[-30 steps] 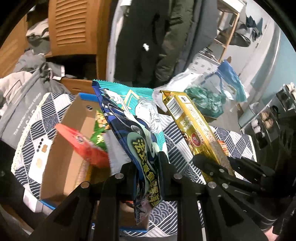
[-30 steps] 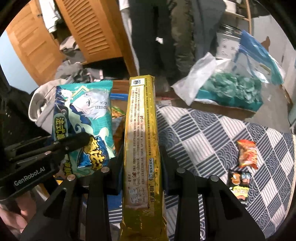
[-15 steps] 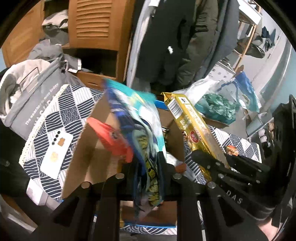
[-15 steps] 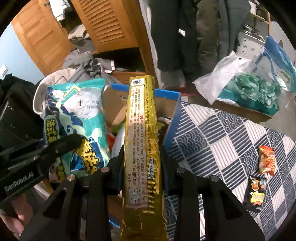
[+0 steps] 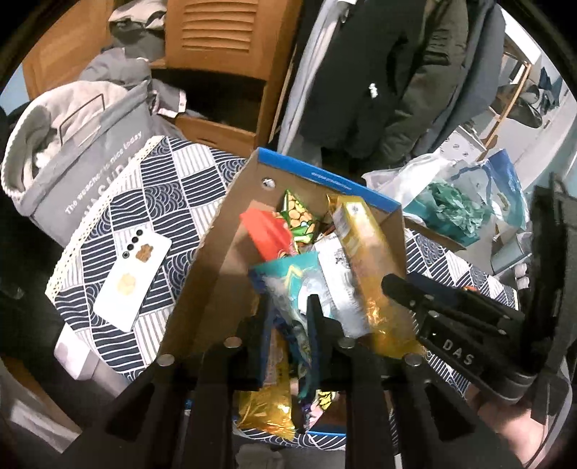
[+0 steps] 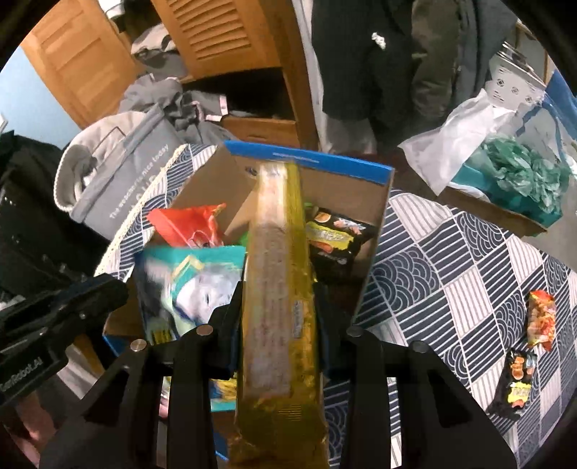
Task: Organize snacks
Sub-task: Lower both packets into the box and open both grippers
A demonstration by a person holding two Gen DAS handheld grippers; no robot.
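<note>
Room: louvred wooden wardrobe doors (image 6: 216, 32) at the back, dark coats (image 5: 378, 72) hanging beside them, pale blue wall at the edges. Grey tote bag (image 5: 93, 151) stuffed with clothes at the counter's far left edge. Clear plastic bag (image 6: 505, 151) with teal contents off the far right.

Counter (image 6: 468, 259): covered in a navy-and-white wave-pattern cloth. Open cardboard box (image 5: 223, 252) with blue rim sits on it, already holding red, green and black snack packs. White phone (image 5: 133, 277) lies left of the box. Two small snack packets (image 6: 533, 339) lie loose on the cloth, well right of the box.

Left tool (image 5: 288, 310): jaws opening, teal snack bag (image 5: 292, 281) between them, over the box.

Right tool (image 6: 277, 299): jaws opening, long gold pack (image 6: 277, 252) between them, its far end inside the box.
</note>
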